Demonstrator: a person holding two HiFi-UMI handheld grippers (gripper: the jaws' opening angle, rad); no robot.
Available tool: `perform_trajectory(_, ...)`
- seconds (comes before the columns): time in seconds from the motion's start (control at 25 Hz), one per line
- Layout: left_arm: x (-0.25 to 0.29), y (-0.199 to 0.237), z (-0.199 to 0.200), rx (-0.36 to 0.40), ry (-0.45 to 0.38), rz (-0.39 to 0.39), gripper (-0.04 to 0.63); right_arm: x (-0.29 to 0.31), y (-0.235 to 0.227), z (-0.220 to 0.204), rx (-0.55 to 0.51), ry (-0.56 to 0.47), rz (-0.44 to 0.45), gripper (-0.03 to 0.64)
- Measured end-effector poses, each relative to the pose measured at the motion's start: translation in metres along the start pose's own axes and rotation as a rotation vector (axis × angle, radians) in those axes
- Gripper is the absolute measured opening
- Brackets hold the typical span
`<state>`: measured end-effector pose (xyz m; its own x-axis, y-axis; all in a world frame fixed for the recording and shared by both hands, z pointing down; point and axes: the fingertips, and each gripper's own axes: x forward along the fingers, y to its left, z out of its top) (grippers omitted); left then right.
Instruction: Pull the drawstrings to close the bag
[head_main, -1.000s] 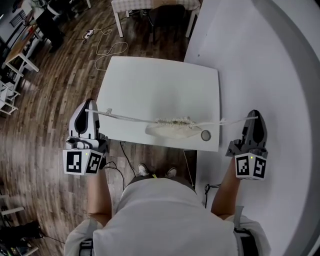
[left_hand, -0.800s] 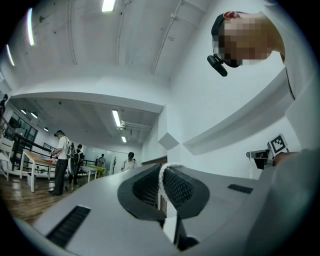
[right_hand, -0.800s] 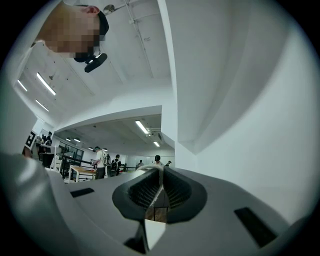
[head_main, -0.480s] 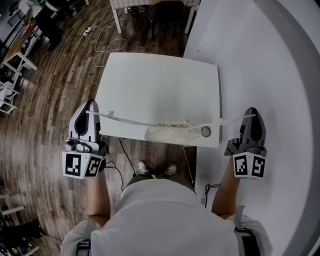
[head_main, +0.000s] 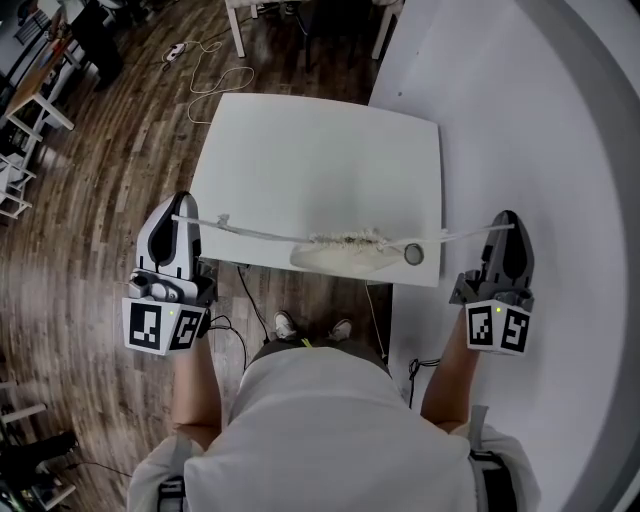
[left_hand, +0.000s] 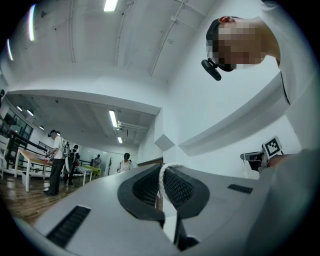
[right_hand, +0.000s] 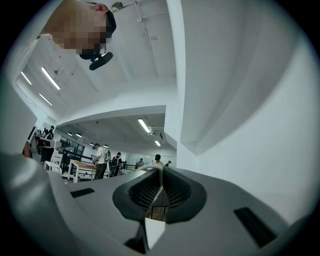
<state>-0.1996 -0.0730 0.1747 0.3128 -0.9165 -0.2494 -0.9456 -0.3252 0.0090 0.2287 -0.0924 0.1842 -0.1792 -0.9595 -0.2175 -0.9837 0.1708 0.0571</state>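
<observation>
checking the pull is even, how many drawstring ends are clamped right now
2. One drawstring end runs left from the bag into the left gripper; the other runs right into the right gripper.

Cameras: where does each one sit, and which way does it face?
Head view: on the head, facing steeply down at table and bag; shows torso, left gripper, right gripper.
Left gripper view: on left gripper, facing slightly up; jaws shut on a drawstring.
Right gripper view: on right gripper, likewise; jaws shut on a drawstring.
Shared: both gripper views catch the person's head.
</observation>
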Motion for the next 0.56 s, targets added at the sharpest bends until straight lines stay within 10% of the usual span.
perform_trajectory(0.56,-0.0026,-0.0053,0.0077,0.008,-0.003,0.013,0.017,0.0008,-0.0034,-0.0038,0.021,0.004,0.014,0.043)
